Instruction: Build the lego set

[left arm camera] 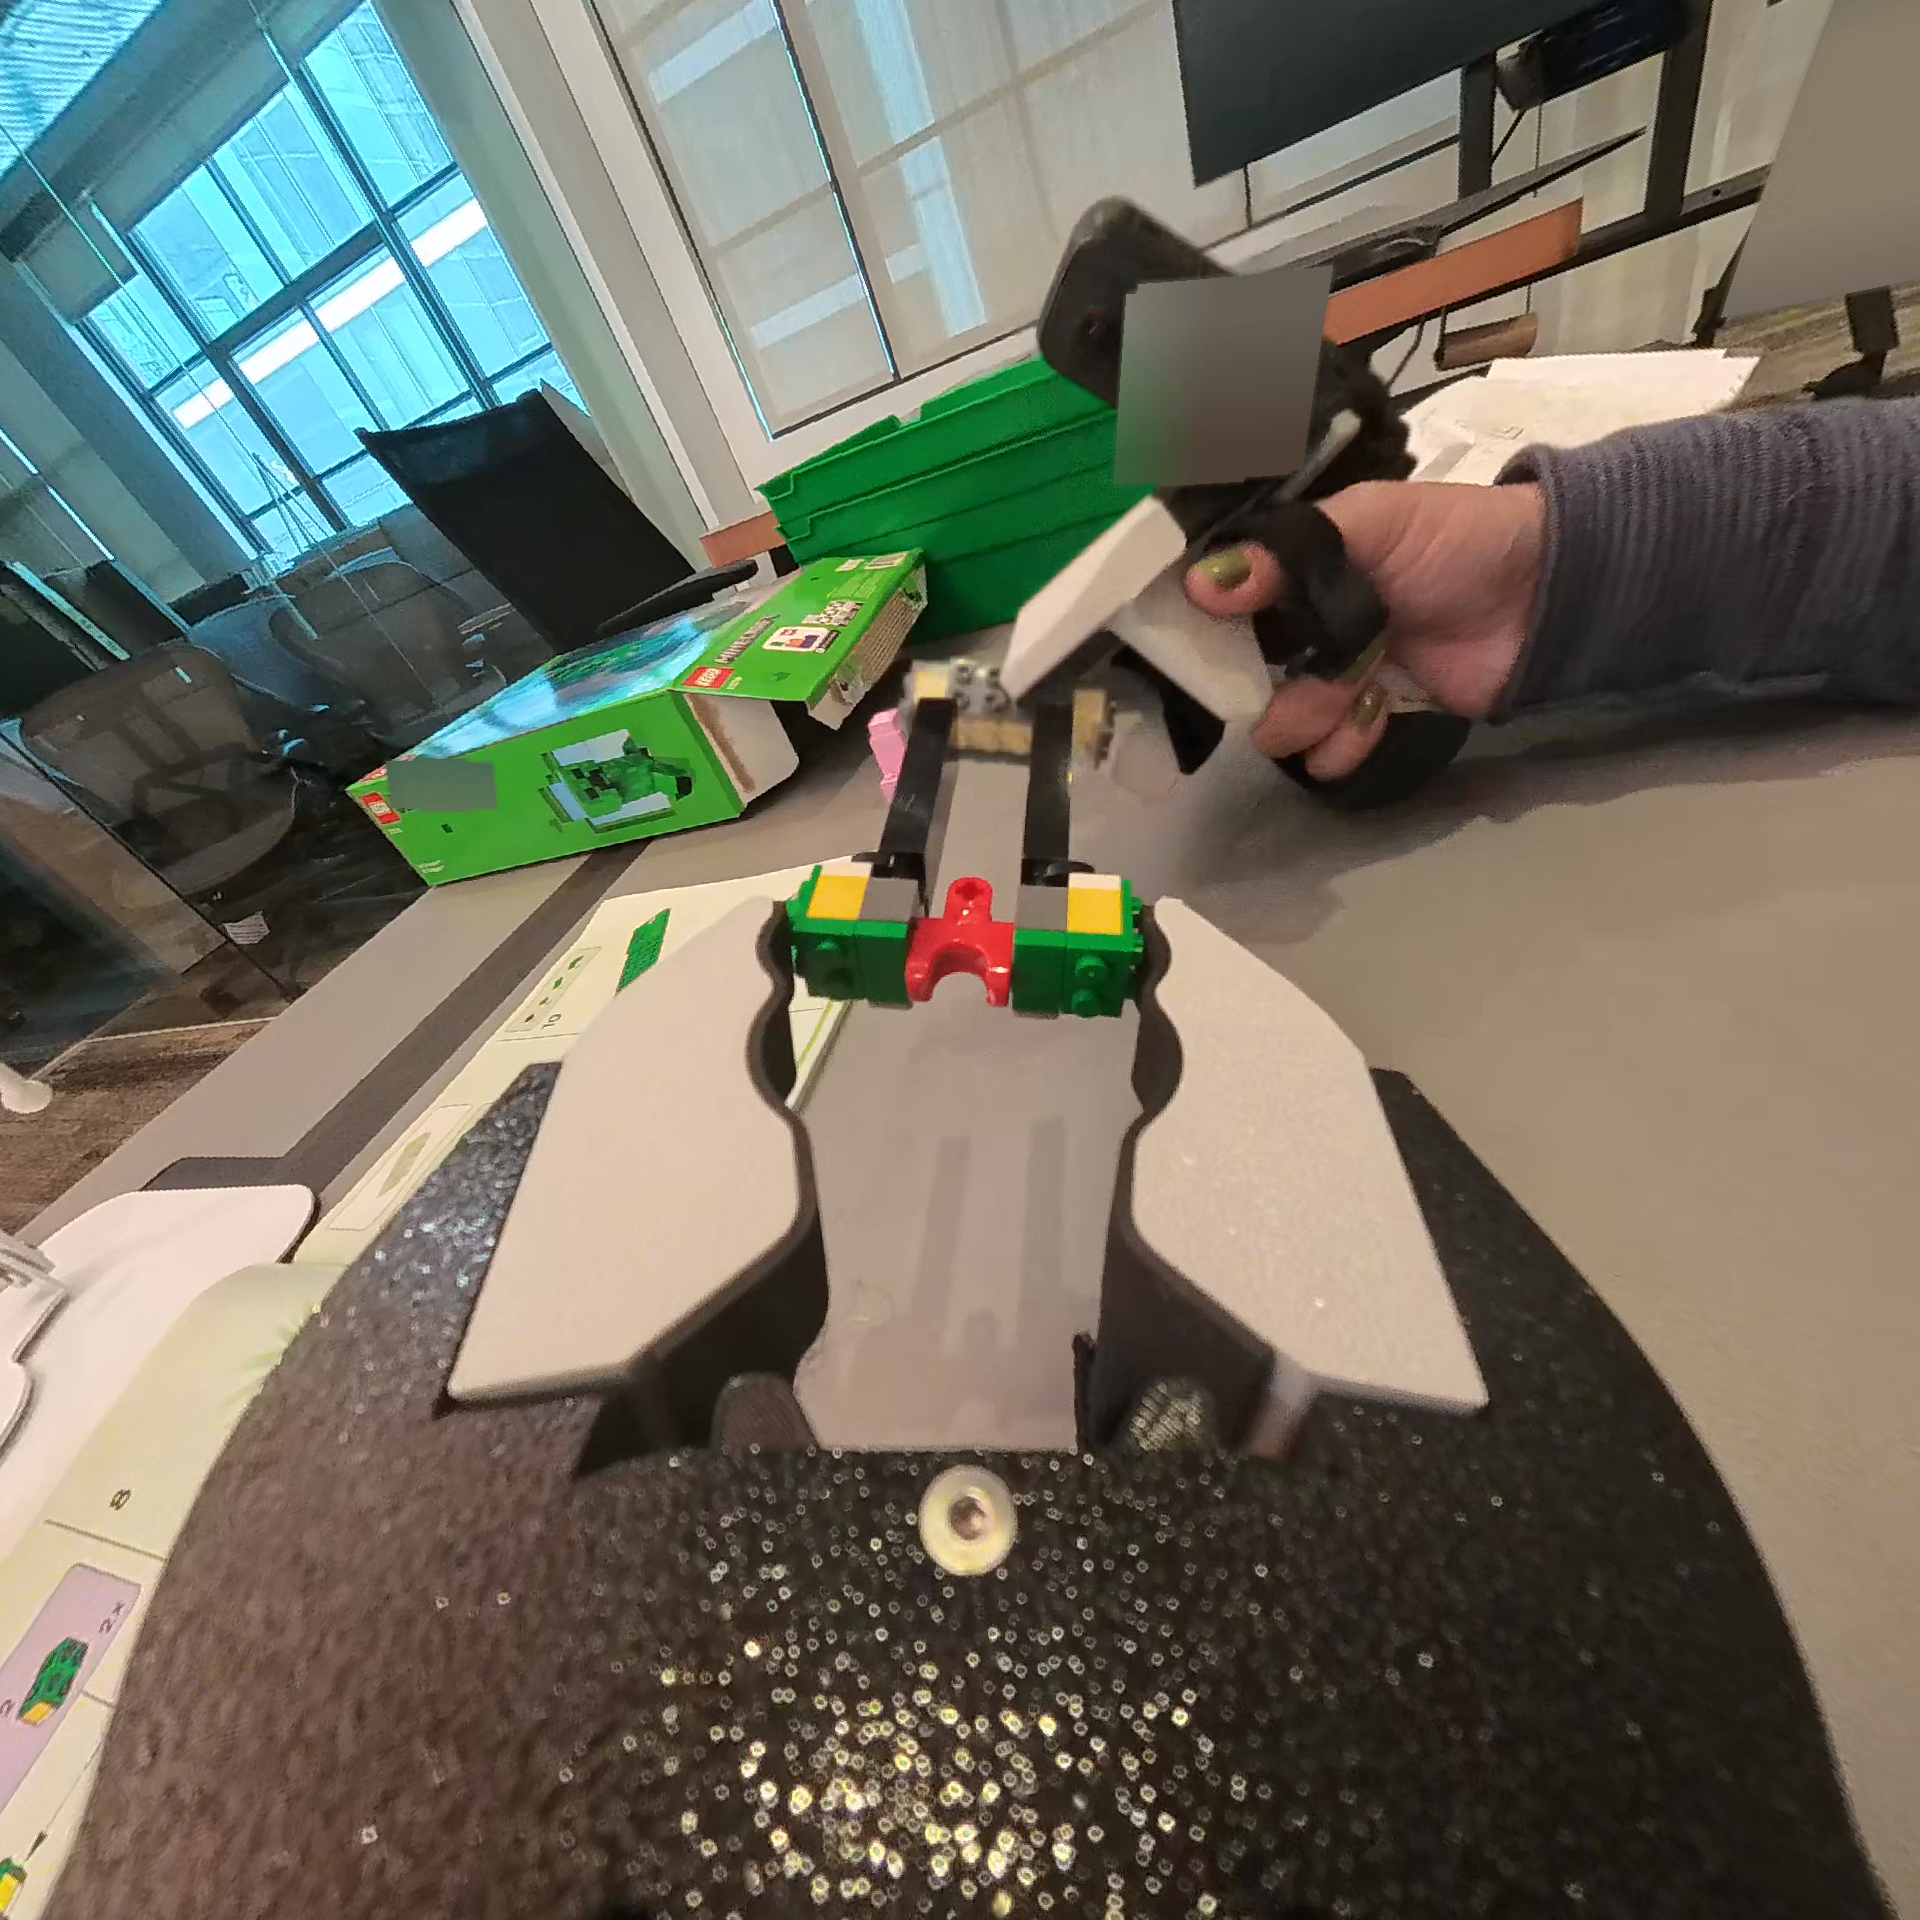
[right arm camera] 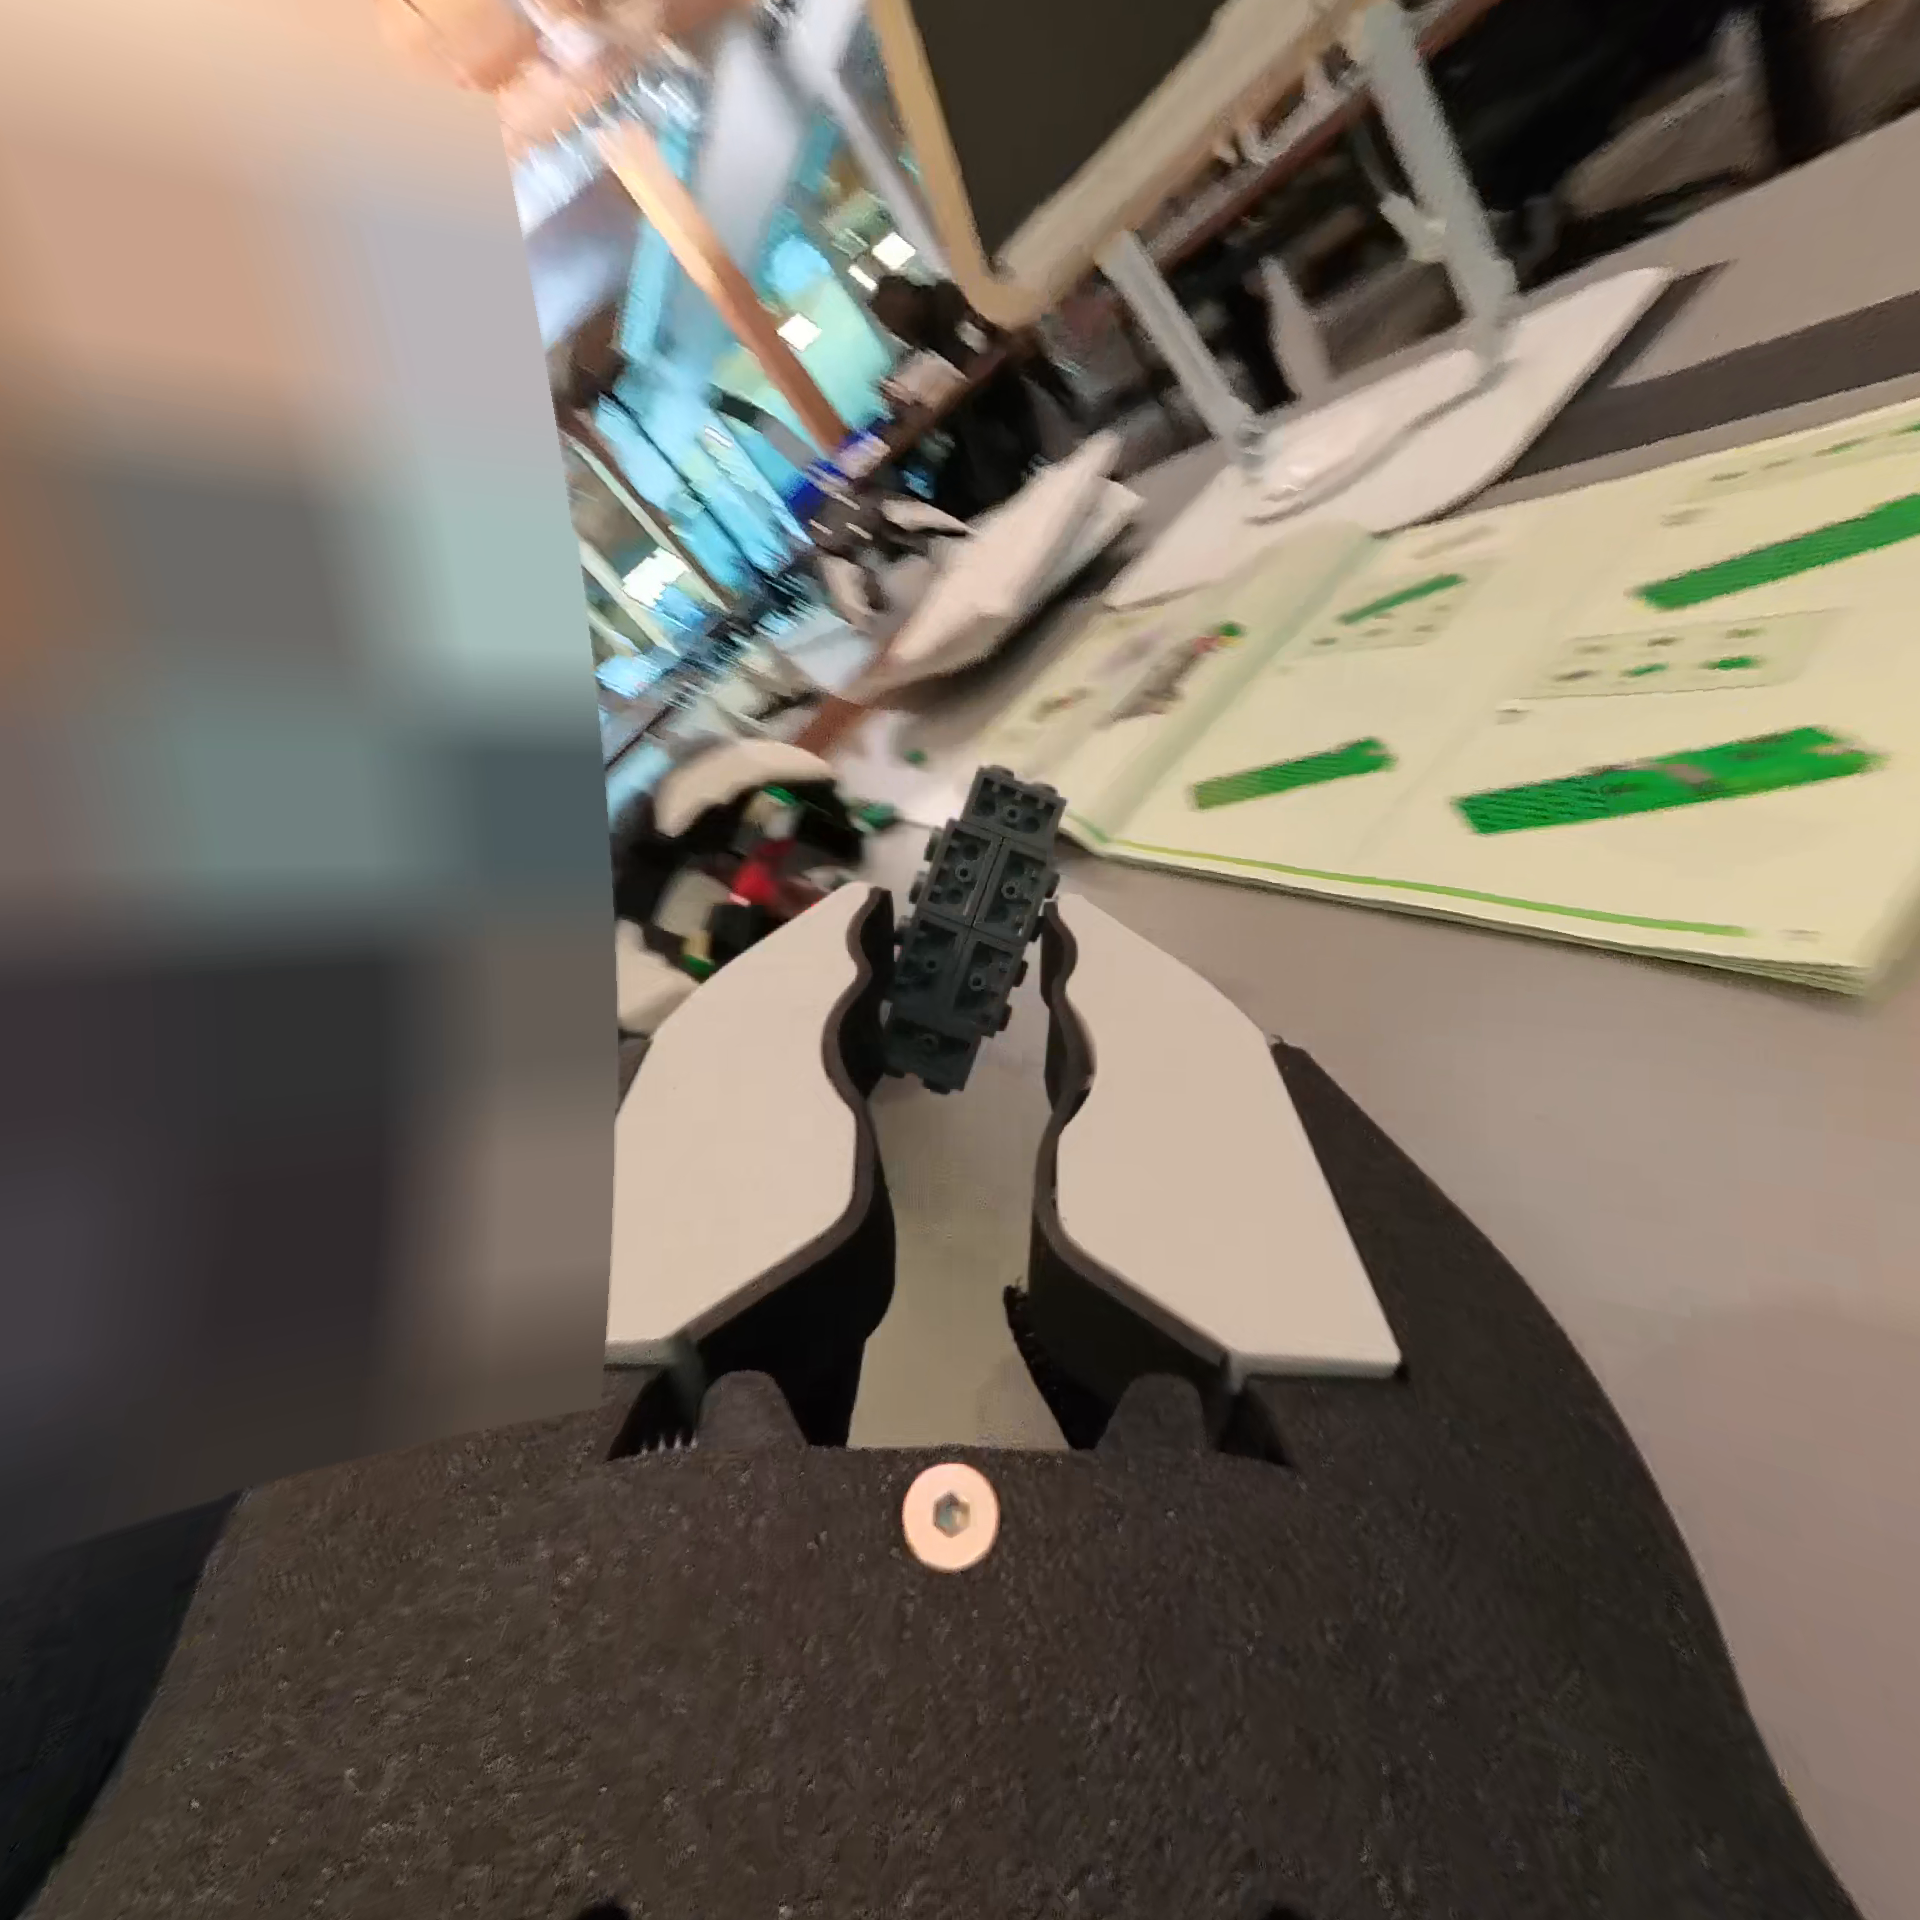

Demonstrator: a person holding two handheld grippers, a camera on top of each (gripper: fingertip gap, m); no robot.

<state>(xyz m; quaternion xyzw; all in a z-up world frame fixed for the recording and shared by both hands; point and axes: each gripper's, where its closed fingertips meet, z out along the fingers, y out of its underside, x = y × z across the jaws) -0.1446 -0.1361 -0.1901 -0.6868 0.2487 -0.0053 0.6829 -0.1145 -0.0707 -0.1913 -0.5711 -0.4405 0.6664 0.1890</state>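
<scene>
My left gripper is shut on a lego assembly: green bricks with yellow and grey tops joined by a red connector, with two long black beams running away from it over the grey table. My right gripper is shut on a dark grey stack of bricks, held tilted above the table. The right gripper also shows in the left wrist view, held by a hand at the far end of the beams, near small tan and grey bricks.
A green lego box lies at the table's left edge, with stacked green trays behind it. An open instruction booklet lies on the table to the right in the right wrist view; its pages also lie under my left gripper. A white stand base stands behind the booklet. The left gripper's tips are roughly 8 cm from the right gripper's.
</scene>
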